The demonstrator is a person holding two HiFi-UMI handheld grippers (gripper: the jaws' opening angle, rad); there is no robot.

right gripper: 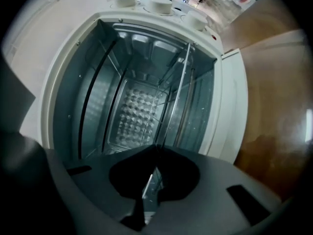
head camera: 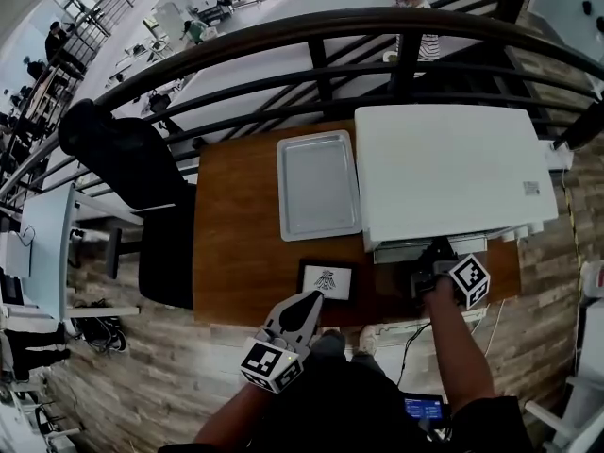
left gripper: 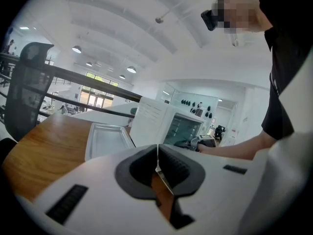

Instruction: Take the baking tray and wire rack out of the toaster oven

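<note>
The white toaster oven (head camera: 444,173) stands on the right of the wooden table (head camera: 236,253) with its door let down toward me. My right gripper (head camera: 431,255) is at the oven's mouth. In the right gripper view, which is rolled on its side, the wire rack (right gripper: 180,87) shows edge-on as thin wires inside the cavity, and the right gripper (right gripper: 156,151) is shut on its front edge. The silver baking tray (head camera: 319,185) lies on the table left of the oven. My left gripper (head camera: 307,302) hovers shut and empty over the table's near edge.
A small black-framed card (head camera: 327,279) lies on the table near the left gripper. A black office chair (head camera: 123,159) stands off the table's left end. A dark curved railing (head camera: 311,26) runs behind the table. The oven's knobs (right gripper: 156,4) sit beside the cavity.
</note>
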